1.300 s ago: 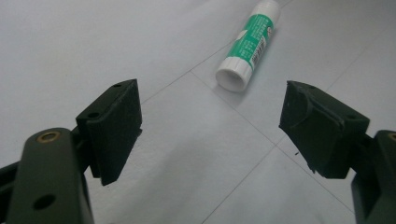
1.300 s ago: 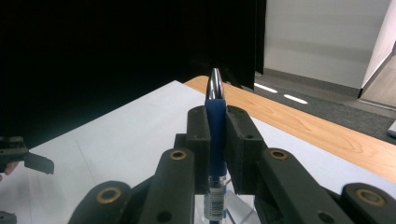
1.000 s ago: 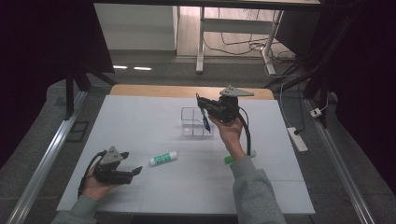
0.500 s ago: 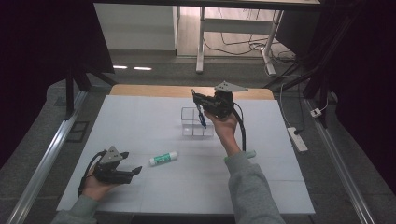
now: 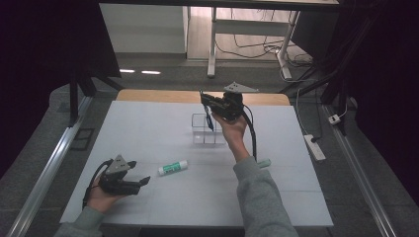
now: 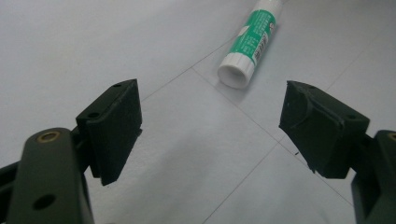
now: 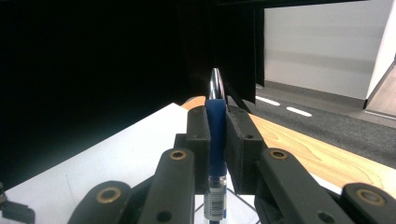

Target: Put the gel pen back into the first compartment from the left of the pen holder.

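My right gripper (image 5: 206, 102) is held up over the far middle of the white table (image 5: 148, 123), shut on a blue pen (image 5: 210, 121). The pen hangs down from the jaws above a small clear box (image 5: 204, 134). In the right gripper view the pen (image 7: 215, 140) stands pinched between the two pads of that gripper (image 7: 216, 119), silver end pointing away. My left gripper (image 5: 140, 172) rests near the front left, open and with nothing between its jaws (image 6: 210, 126). A green and white glue stick (image 5: 173, 168) lies just ahead of it, white end (image 6: 233, 74) toward the jaws.
A small green object (image 5: 264, 162) lies by the right sleeve. A wooden strip (image 5: 163, 96) runs along the table's far edge. A white power strip (image 5: 315, 147) lies on the floor to the right, and dark frame rails flank the table.
My right hand has carried the pen a little to the left and farther back, bringing it over the clear box. The left gripper and glue stick have stayed where they were.
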Demonstrator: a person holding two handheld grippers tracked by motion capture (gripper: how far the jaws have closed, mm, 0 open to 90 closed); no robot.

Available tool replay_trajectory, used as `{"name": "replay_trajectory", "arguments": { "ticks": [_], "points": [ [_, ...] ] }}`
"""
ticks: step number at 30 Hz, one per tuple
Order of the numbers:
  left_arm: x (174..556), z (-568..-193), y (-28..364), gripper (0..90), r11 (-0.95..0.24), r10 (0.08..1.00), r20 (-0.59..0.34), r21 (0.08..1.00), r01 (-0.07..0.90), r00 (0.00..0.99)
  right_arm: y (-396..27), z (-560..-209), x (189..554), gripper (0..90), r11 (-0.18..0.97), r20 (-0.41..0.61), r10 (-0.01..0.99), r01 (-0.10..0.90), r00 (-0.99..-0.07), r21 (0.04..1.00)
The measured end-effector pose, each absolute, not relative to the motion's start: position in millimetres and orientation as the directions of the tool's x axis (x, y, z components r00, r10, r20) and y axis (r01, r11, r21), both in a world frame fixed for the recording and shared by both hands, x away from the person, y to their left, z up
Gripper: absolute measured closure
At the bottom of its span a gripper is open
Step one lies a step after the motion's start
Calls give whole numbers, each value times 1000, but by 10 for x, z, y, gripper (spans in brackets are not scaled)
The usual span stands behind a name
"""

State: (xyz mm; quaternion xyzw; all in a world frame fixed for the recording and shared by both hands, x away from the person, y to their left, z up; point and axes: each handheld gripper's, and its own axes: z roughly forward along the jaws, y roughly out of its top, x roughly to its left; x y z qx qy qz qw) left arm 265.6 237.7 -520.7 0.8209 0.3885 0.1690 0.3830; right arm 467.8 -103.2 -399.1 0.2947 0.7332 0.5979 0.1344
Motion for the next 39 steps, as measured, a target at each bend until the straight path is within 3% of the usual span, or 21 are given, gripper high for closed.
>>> {"name": "replay_trajectory", "arguments": {
  "ticks": [39],
  "points": [
    [2650,-5221,2374,205,-421,767,-3,752,507,641,-675,-4100,4924,794,58,184,601,273,-777,960]
  ]
}}
